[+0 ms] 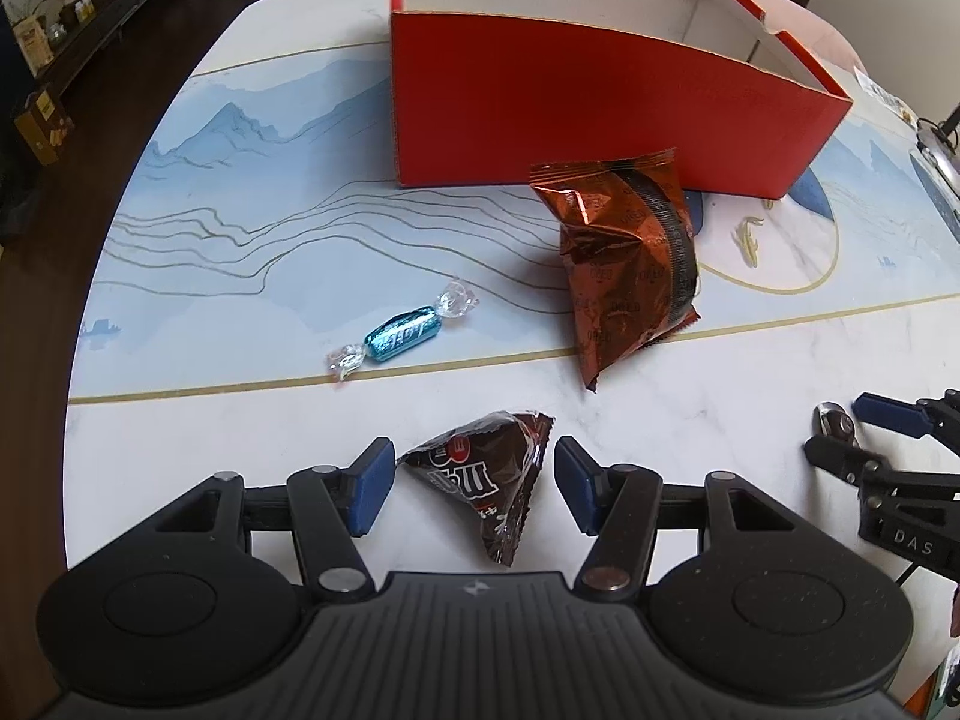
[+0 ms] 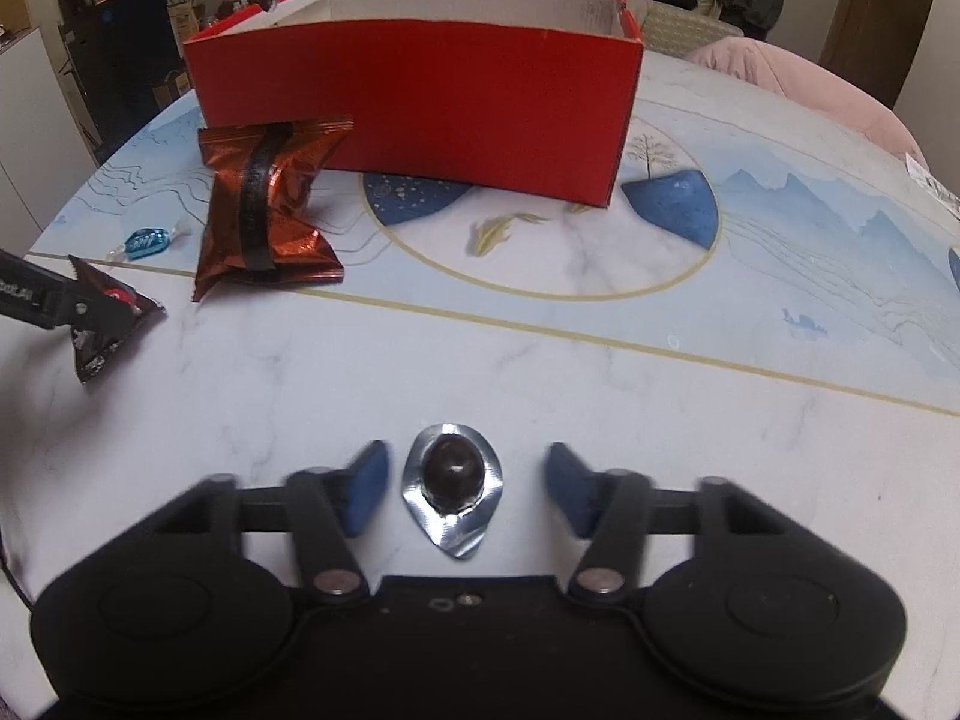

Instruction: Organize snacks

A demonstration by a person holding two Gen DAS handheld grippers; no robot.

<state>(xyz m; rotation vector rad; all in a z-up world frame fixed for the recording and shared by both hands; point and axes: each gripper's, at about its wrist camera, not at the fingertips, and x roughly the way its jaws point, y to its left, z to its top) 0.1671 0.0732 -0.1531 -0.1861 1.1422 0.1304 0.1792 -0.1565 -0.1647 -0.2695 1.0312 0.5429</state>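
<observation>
1. My left gripper (image 1: 474, 489) straddled the M&M's packet (image 1: 483, 480), pads spread, not pinching.
2. My right gripper (image 2: 465, 489) gaped around the foil chocolate (image 2: 453, 480).
3. Every visible snack lay outside the red box (image 1: 600, 114); all remained to pack.

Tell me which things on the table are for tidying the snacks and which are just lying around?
For the job:
red box
copper cookie packet
blue candy
brown chocolate bag, between the left gripper's open jaws
foil-wrapped chocolate, between the right gripper's open jaws

Just lying about:
table mat
shelves of clutter
pink cushion
</observation>
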